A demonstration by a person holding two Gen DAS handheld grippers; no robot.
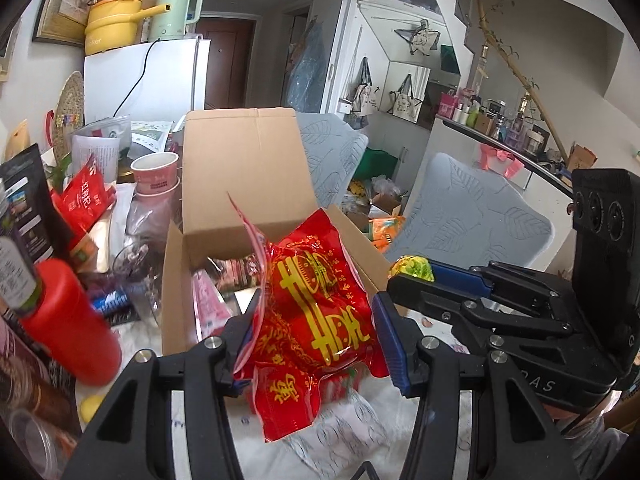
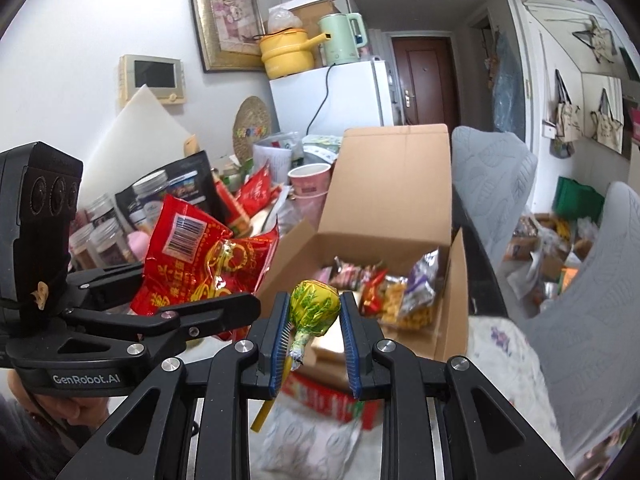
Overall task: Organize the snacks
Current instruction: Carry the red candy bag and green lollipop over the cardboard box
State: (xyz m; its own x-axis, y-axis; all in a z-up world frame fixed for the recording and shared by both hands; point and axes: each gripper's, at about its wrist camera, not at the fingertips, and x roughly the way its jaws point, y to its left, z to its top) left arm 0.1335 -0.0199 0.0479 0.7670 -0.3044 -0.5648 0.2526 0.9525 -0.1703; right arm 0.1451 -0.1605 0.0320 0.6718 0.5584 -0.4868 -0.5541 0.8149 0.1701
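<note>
Snacks are being gathered into an open brown cardboard box (image 2: 394,208), whose tall rear flap is raised and whose interior already holds several small wrapped packets (image 2: 384,288). A crinkled red foil snack bag with yellow characters (image 1: 320,312) is held between the blue-padded fingers of the left gripper (image 1: 312,340); the jaws are set wide and are closed only as far as the bag's bulk allows, so the bag is carried above the near wall of the box. A round lollipop in a yellow-green wrapper on a yellow stick (image 2: 314,308) is pinched at its head by the right gripper (image 2: 314,334), with the jaws narrowly spaced and the stick hanging down between them. Both items appear to be held high so that the box rim can be cleared before release. Open room is judged to lie in the near left part of the box. At the left, the approach is crowded by a red plastic bottle (image 1: 72,320), stacked pink paper cups (image 1: 156,176) and loose packets on the tabletop (image 1: 360,432); at the right, the box wall stands near grey padded chair backs (image 2: 492,184). The two grippers lie close together, so contact between them is a risk.
</note>
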